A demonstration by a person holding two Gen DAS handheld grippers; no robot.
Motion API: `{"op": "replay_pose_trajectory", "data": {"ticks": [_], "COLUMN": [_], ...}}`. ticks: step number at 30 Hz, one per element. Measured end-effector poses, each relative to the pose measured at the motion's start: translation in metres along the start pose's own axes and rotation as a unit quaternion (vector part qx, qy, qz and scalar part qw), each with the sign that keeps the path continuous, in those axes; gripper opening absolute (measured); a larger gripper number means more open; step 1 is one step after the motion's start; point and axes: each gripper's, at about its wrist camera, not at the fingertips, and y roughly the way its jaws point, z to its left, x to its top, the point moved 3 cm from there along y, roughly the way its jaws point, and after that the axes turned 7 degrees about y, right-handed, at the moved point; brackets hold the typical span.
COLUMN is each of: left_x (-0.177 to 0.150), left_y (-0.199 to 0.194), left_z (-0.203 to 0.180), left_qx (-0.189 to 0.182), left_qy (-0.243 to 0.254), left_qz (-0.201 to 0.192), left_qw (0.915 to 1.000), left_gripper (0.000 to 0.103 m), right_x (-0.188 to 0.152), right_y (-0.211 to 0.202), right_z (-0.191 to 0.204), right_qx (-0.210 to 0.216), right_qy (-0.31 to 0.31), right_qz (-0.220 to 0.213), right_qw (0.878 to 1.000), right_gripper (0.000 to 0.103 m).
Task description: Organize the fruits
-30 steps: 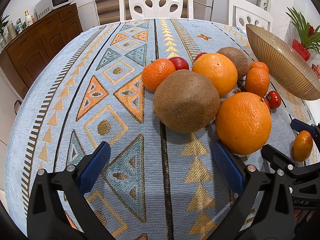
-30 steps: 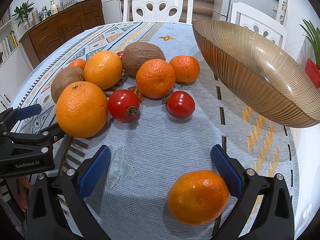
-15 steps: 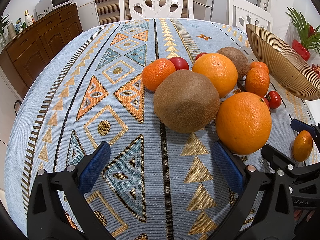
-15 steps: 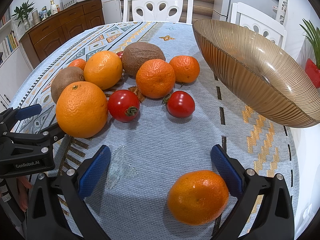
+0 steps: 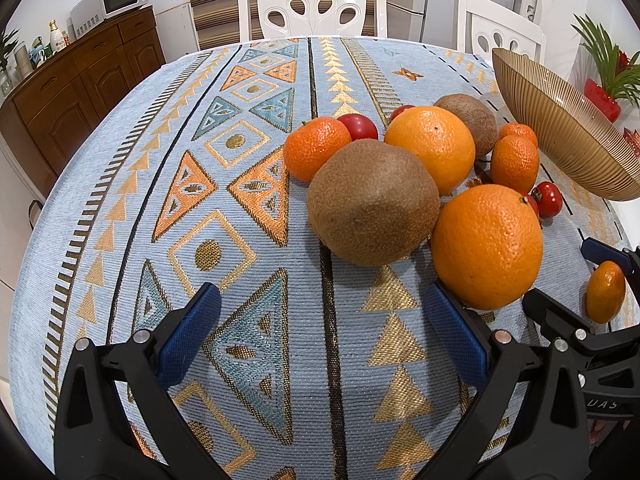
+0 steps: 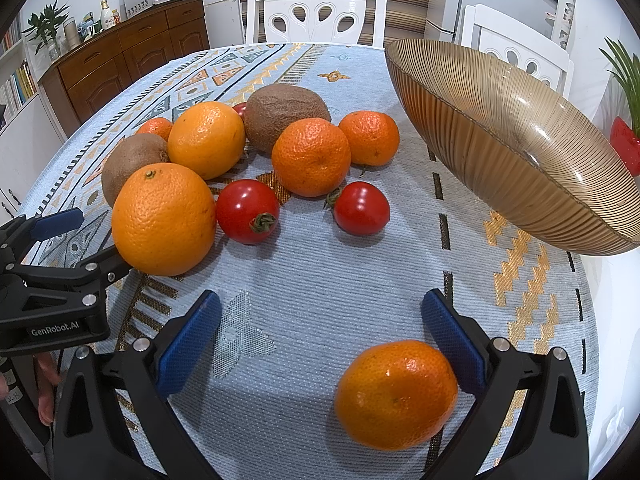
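Fruit lies in a cluster on the patterned tablecloth: a big kiwi, two large oranges, several mandarins and small tomatoes. A ribbed amber bowl stands empty at the right. My left gripper is open over bare cloth, just short of the kiwi and the near orange. My right gripper is open; a lone mandarin rests on the cloth between its fingers, close to the right pad but not squeezed.
White chairs stand behind the table, a wooden sideboard with a microwave is at the far left, and a potted plant sits right of the bowl. The table edge curves near on the left. The left gripper's body shows beside the right one.
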Motion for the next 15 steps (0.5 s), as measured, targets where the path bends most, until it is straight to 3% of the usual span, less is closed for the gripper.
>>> {"op": "replay_pose_trajectory", "data": {"ticks": [5, 8, 12, 15], "left_x": [-0.002, -0.01, -0.014, -0.007], "left_y": [-0.002, -0.015, -0.028, -0.037], "left_z": [0.002, 0.012, 0.033, 0.046], "left_qx": [-0.012, -0.015, -0.028, -0.034], "left_qy": [0.011, 0.012, -0.003, -0.011], "left_qz": [0.006, 0.018, 0.014, -0.002], "left_qw": [0.9999, 0.9996, 0.9995, 0.9994], "left_gripper": [0.1, 0.1, 0.1, 0.1], "right_x": [0.0, -0.006, 0.007, 0.014], "right_y": [-0.002, -0.013, -0.026, -0.036], "right_z": [0.001, -0.008, -0.02, -0.012], "right_qx": [0.014, 0.069, 0.107, 0.146], "right_qy": [-0.005, 0.007, 0.043, 0.048], "right_qz": [0.008, 0.013, 0.02, 0.025], "right_qw": [1.0, 0.998, 0.993, 0.988], "right_gripper": [0.098, 0.098, 0.073, 0.073]}}
